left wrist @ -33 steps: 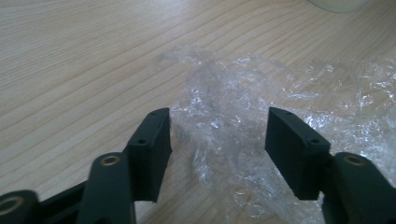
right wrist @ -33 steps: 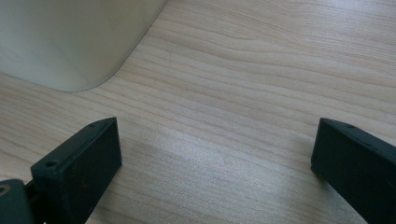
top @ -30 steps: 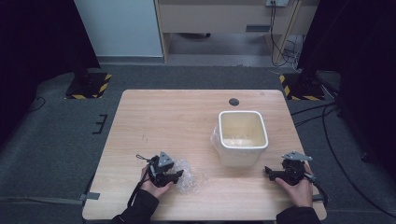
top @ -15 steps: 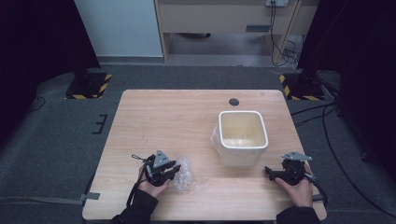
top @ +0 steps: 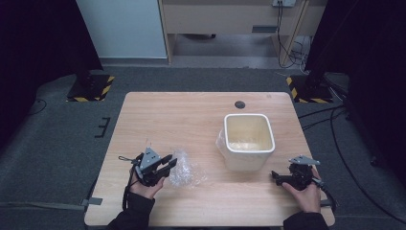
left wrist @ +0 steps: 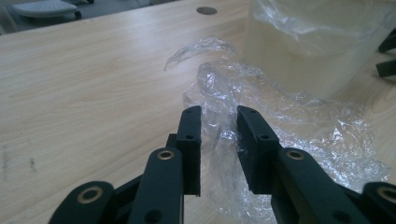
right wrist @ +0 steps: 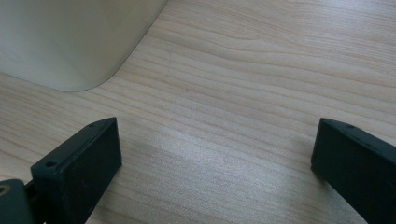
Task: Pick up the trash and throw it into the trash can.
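Where the crumpled clear plastic wrap (top: 186, 168) lay near-left on the table (top: 191, 120), we found our left gripper (left wrist: 218, 122) touching it, jaws narrowed around a fold but not fully clenched. Our right gripper (top: 276, 176) rested released, well apart, beyond the bin (top: 248, 142).

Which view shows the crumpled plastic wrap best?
The left gripper view: the plastic wrap spreads across the frame, creases plain, a fold of it between the left gripper jaws. The high view gives it as a small clear patch beside that gripper. The right gripper view faces bare table.
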The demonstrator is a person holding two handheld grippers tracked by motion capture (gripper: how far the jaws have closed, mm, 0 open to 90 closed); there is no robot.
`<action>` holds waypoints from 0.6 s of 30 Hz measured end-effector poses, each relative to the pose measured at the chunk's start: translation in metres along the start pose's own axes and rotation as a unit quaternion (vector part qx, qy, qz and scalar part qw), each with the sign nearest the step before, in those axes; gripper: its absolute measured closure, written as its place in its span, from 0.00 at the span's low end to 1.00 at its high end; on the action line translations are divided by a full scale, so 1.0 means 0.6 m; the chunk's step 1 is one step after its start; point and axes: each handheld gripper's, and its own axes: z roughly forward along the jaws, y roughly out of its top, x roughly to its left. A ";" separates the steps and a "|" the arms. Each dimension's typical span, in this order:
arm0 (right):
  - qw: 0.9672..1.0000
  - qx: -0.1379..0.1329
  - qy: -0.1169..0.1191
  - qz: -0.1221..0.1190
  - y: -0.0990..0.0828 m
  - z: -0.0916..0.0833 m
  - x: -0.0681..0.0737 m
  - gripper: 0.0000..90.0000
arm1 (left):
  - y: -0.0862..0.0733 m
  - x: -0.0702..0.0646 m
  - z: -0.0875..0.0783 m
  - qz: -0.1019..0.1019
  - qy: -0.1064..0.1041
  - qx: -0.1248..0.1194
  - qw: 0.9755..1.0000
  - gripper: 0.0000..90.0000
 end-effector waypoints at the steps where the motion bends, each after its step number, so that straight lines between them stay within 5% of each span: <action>1: 1.000 0.000 0.000 0.000 0.000 0.000 0.000 0.02 | 0.004 0.005 -0.007 -0.003 0.003 -0.008 1.000 0.79; 18: 1.000 0.000 0.000 0.000 0.000 0.000 0.000 0.02 | 0.037 0.026 -0.056 -0.017 0.018 -0.074 0.997 0.82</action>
